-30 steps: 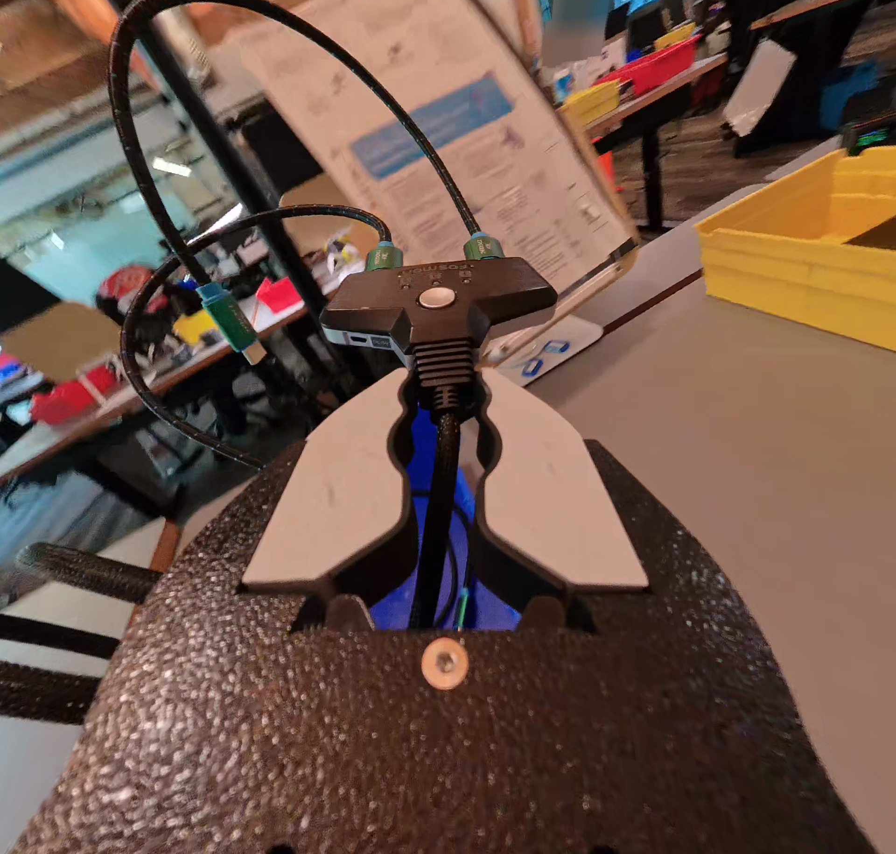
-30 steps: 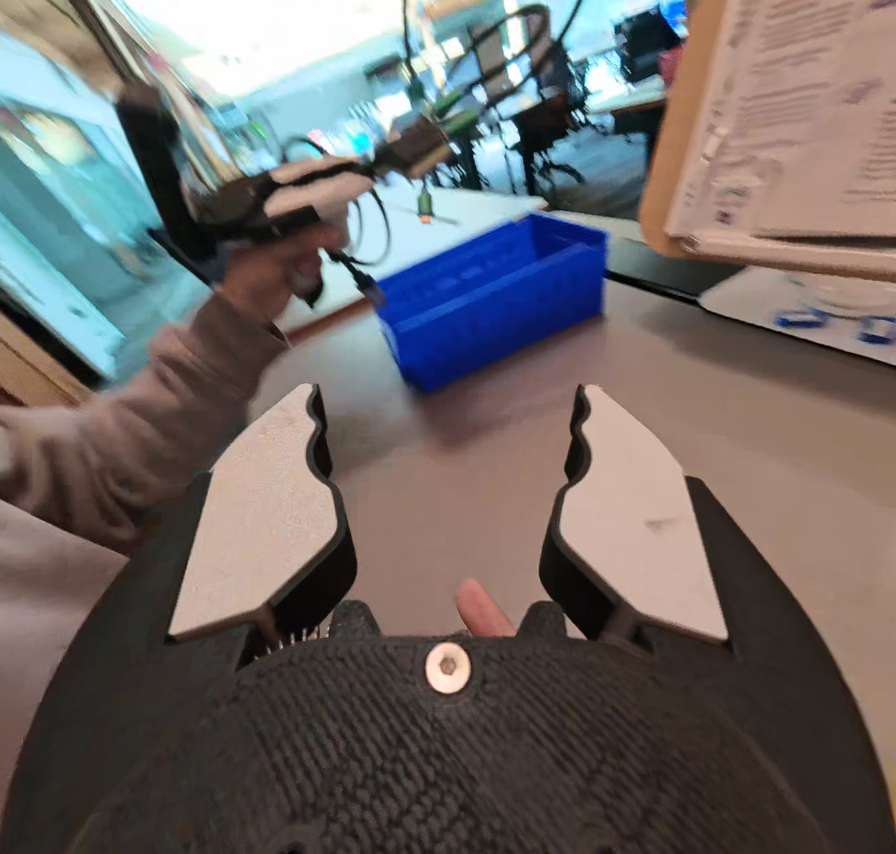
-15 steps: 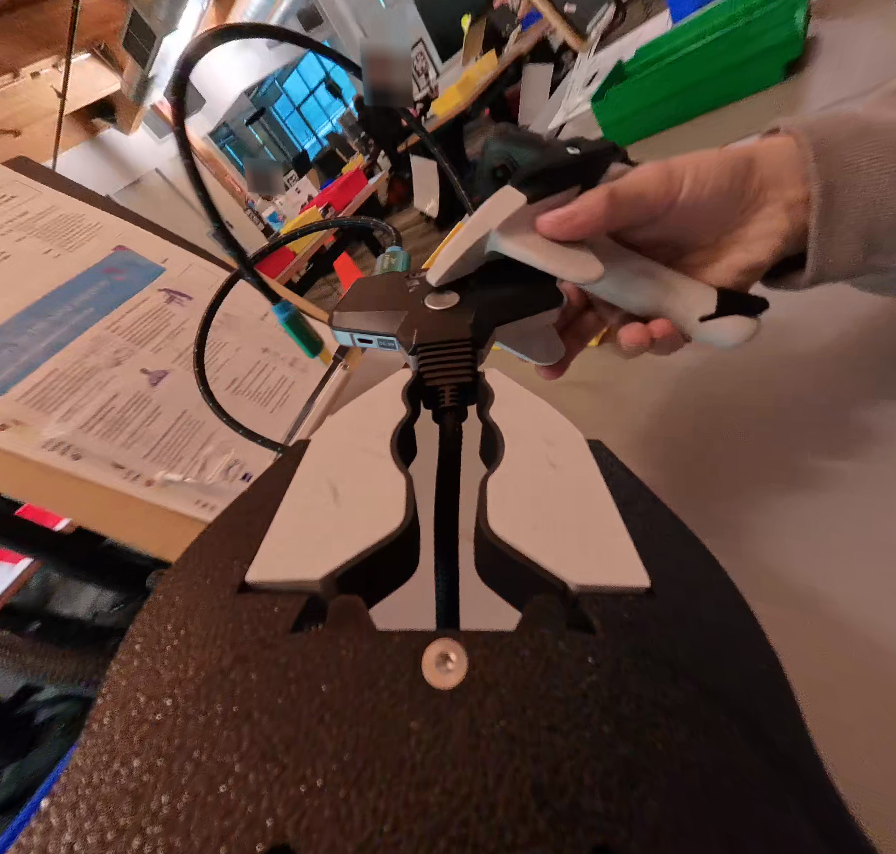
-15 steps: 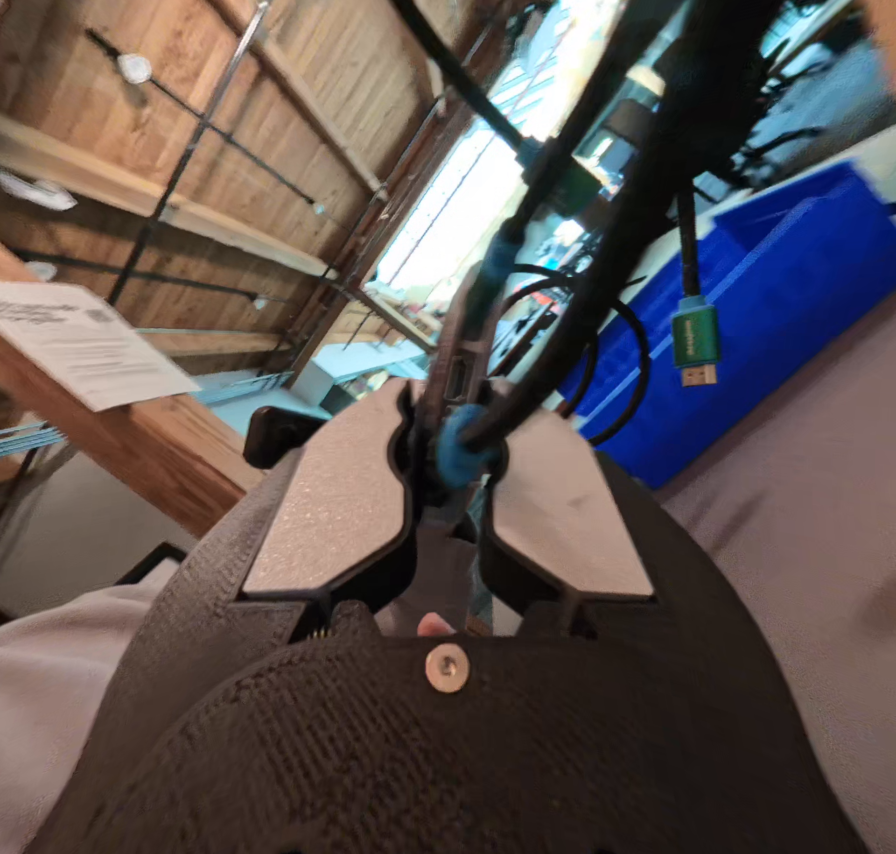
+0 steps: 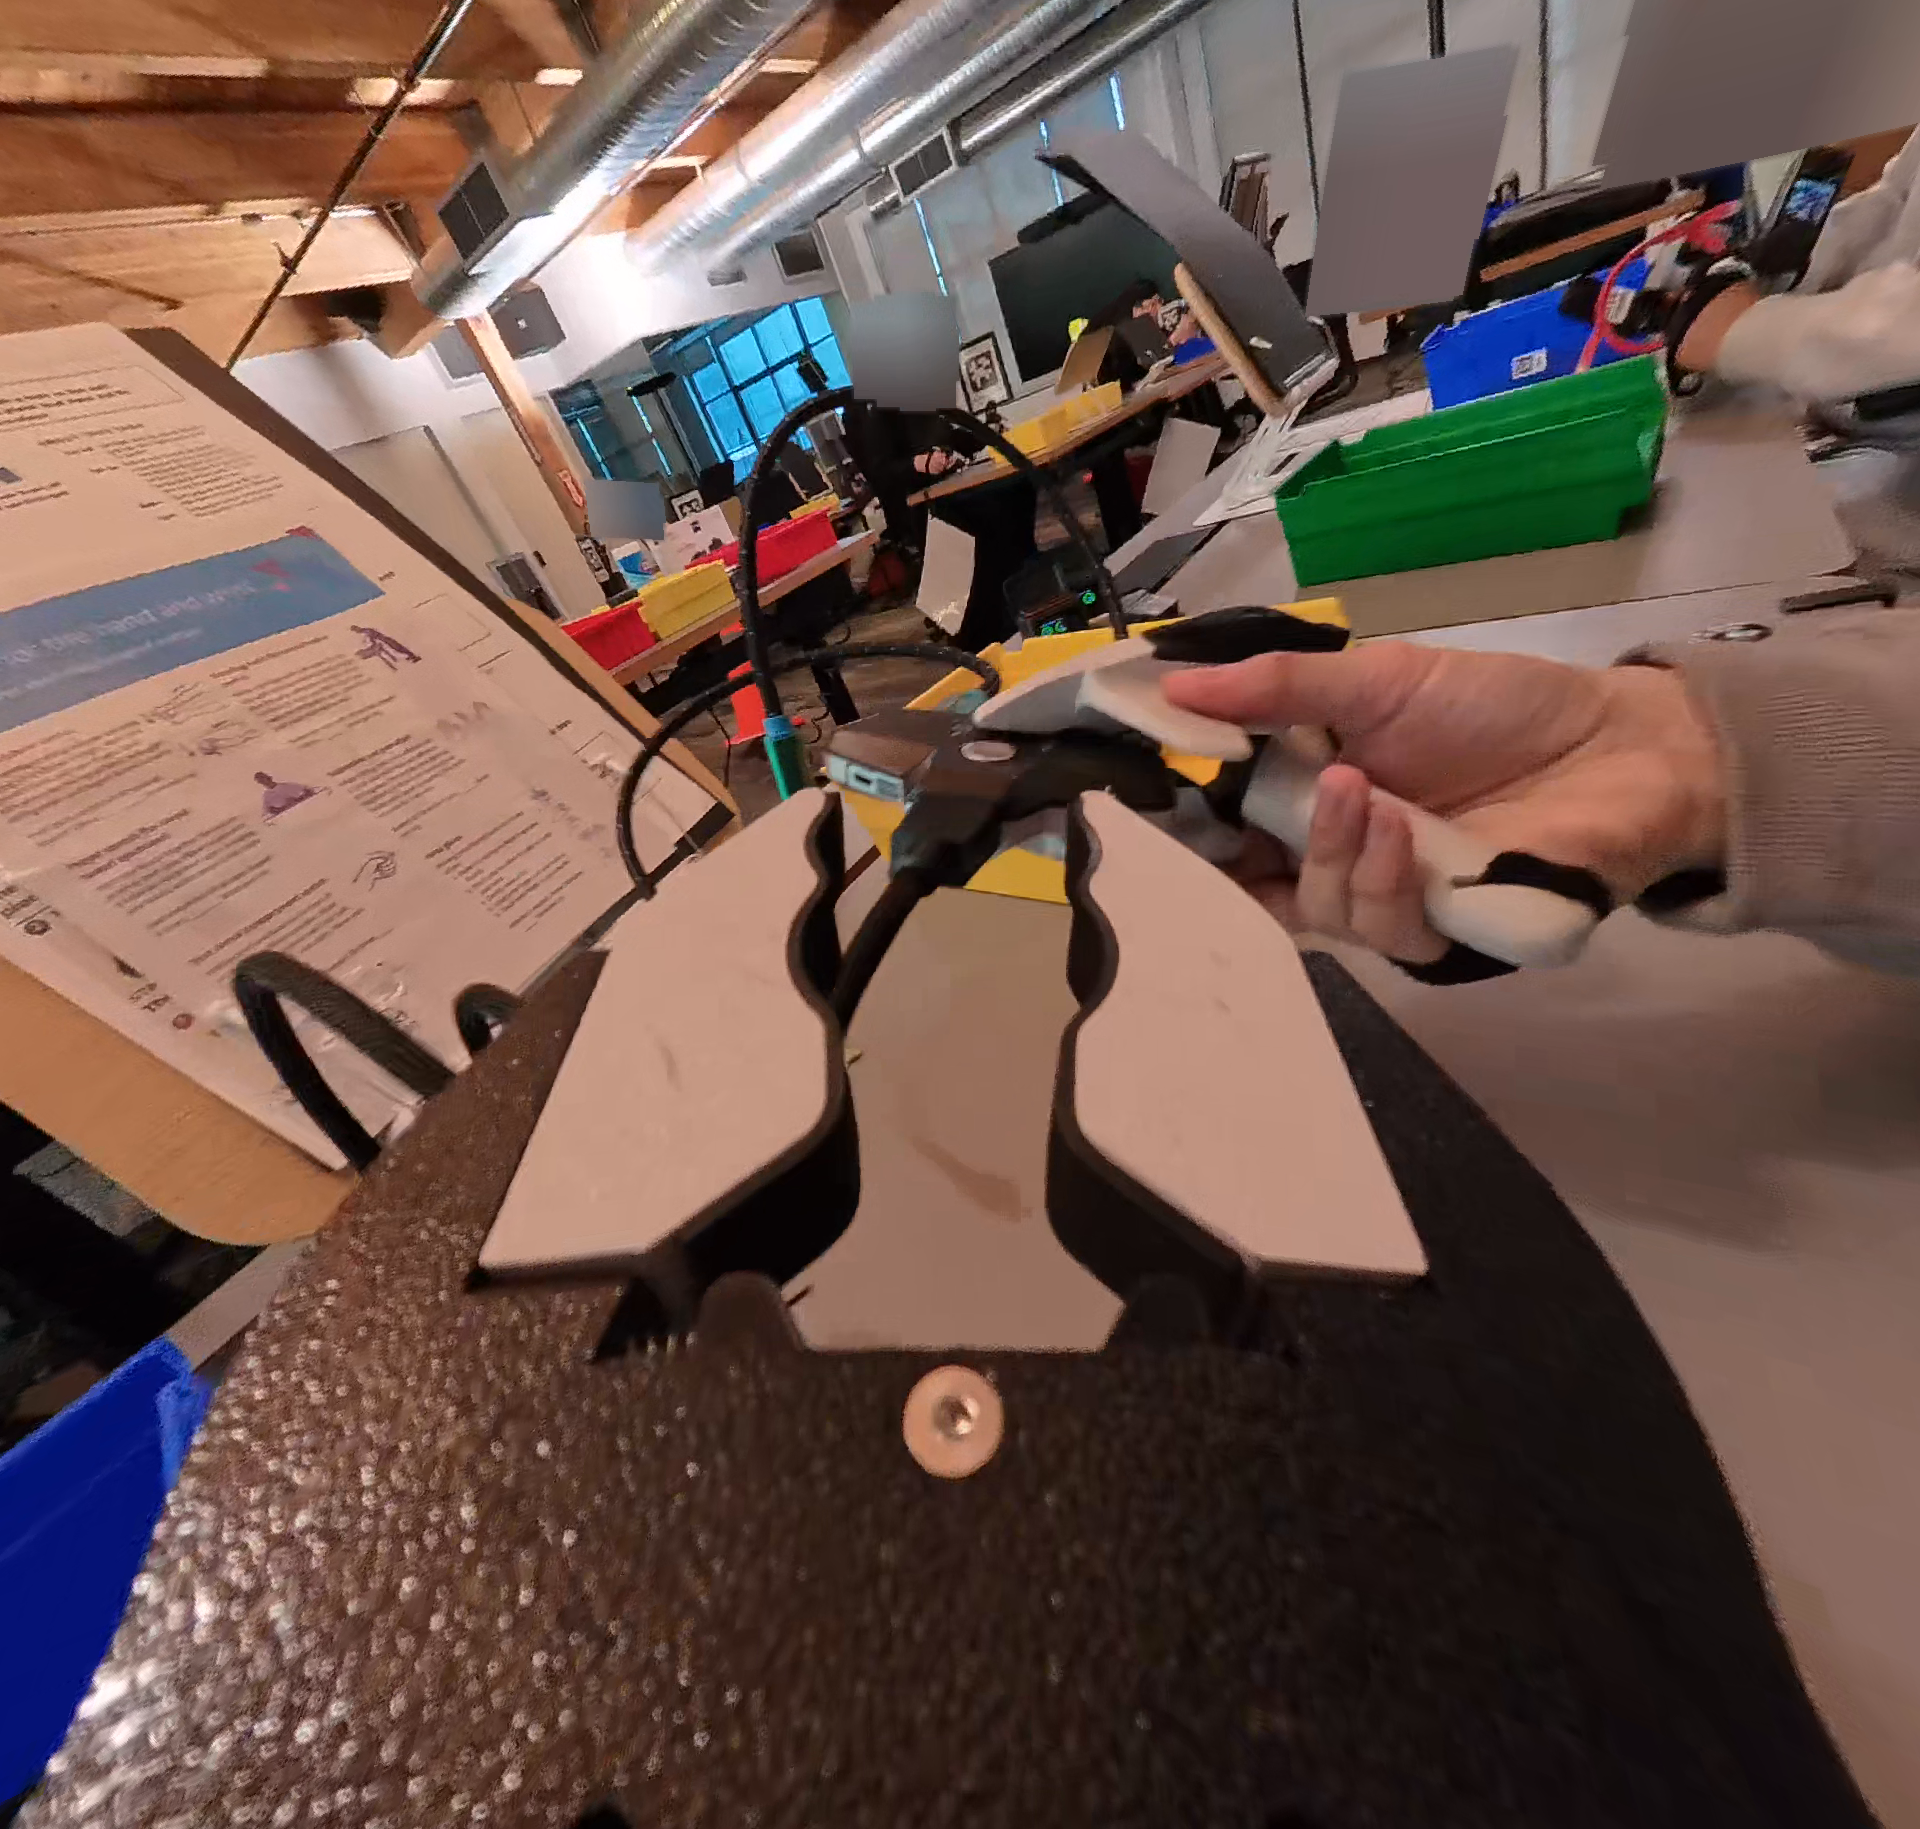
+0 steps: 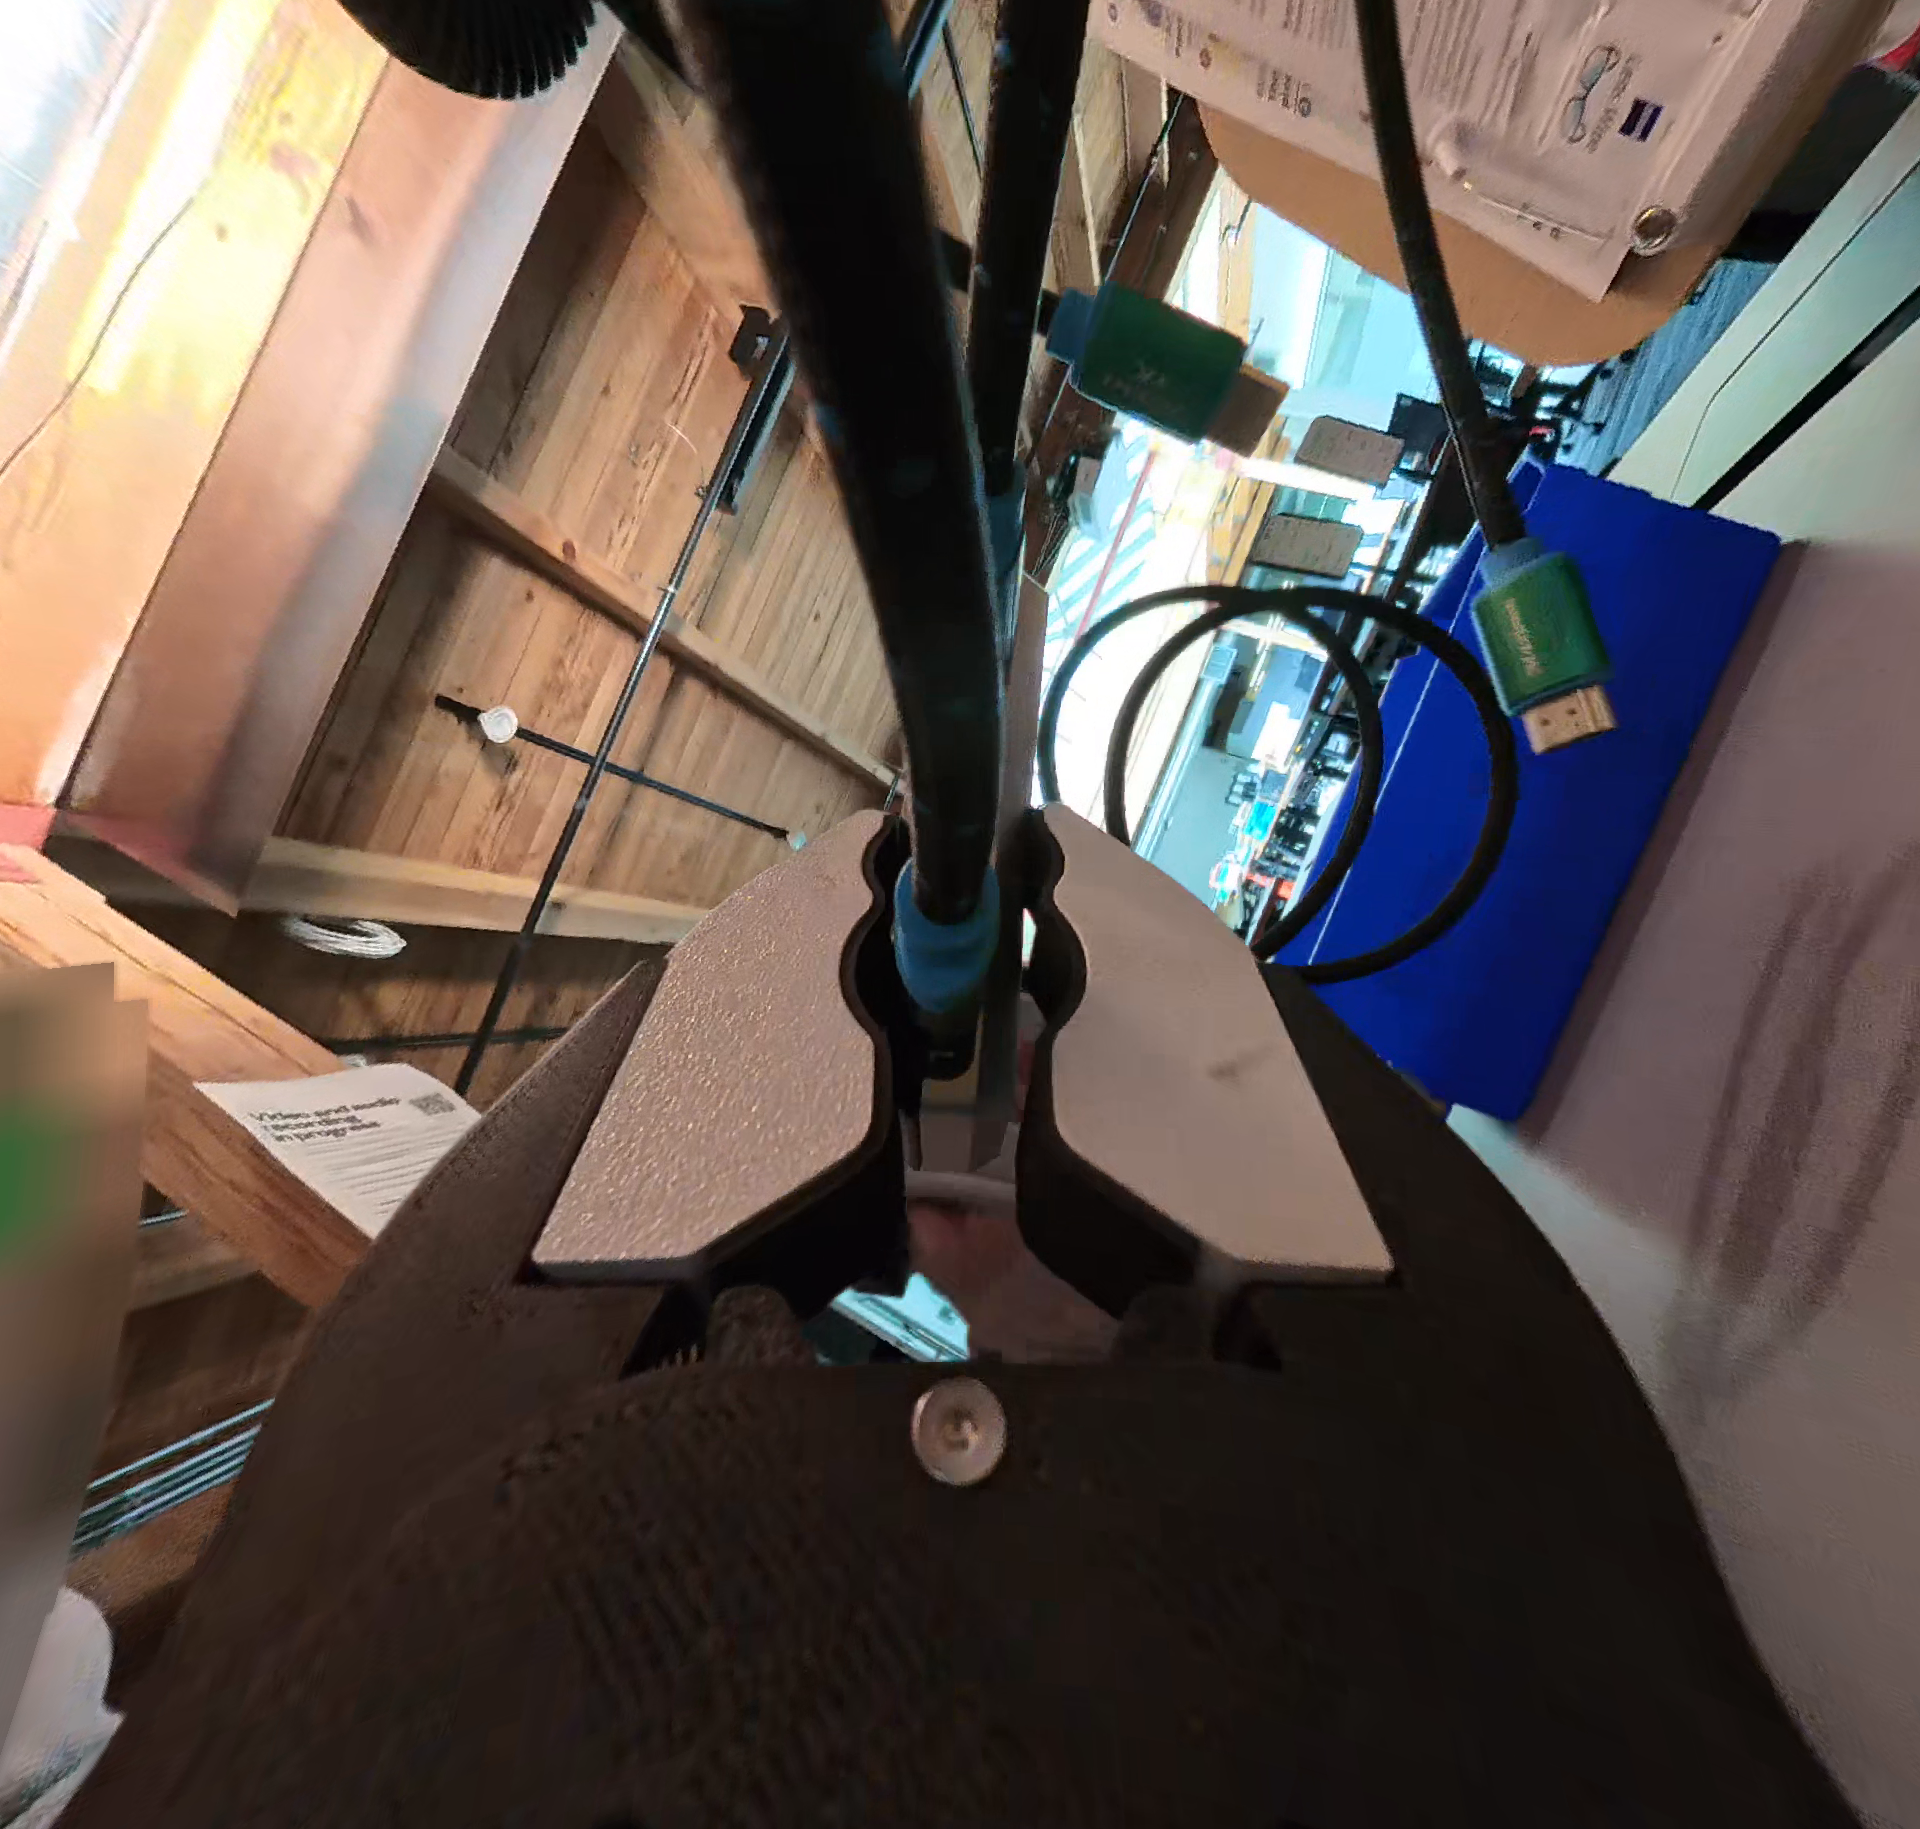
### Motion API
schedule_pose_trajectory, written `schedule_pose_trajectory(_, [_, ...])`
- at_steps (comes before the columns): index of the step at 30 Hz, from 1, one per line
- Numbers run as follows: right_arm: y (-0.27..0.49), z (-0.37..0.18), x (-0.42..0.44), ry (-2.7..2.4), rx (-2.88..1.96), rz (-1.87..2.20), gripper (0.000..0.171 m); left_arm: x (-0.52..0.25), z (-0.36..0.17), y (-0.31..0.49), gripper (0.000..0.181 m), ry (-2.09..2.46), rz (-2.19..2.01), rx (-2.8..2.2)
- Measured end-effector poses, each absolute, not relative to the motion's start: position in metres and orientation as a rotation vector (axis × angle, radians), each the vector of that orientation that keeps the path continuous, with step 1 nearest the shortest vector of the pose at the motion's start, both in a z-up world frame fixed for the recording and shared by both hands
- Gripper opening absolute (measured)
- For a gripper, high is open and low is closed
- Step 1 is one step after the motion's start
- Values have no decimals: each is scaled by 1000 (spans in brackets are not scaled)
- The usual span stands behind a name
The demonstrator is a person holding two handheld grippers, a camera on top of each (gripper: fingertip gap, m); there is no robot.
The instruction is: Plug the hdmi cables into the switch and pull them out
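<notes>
The grey table (image 5: 1558, 1104) carries a yellow bin (image 5: 997, 875) ahead, with a blue bin (image 6: 1538, 844) at its edge and a printed clipboard (image 5: 208, 740) propped at its left side. Above it, the left hand-held gripper (image 5: 951, 834) has its fingers apart, the switch's black cable (image 5: 883, 917) passing loosely between them. The right hand-held gripper (image 6: 961, 932), held by a hand (image 5: 1475, 771), is clamped on a blue-collared HDMI plug (image 6: 940, 948) seated in the black HDMI switch (image 5: 935, 771), which hangs in the air. A loose green HDMI plug (image 6: 1543, 647) dangles before the blue bin.
</notes>
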State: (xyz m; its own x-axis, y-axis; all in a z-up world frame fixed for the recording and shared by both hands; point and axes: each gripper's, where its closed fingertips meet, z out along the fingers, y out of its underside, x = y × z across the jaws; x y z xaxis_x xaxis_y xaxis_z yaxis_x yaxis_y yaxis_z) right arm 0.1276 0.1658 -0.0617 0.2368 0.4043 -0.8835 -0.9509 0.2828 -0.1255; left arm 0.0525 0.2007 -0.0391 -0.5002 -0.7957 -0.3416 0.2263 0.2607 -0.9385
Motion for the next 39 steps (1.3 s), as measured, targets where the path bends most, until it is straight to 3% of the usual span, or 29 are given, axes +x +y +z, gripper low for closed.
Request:
schedule_pose_trajectory(4, [173, -64, 121, 837, -855, 1068, 22, 62, -57, 202, 42, 1666, -1369, -597])
schedule_pose_trajectory(11, [177, -60, 101, 848, -836, 1144, 21, 64, -61, 195, 22, 1680, -1653, -527])
schedule_pose_trajectory(18, [175, -63, 99, 864, -829, 1167, 22, 67, -61, 186, 23, 1638, -1823, -423])
schedule_pose_trajectory(39, [160, -45, 121, 901, -852, 1062, 22, 92, -43, 174, 22, 1648, -1798, -352])
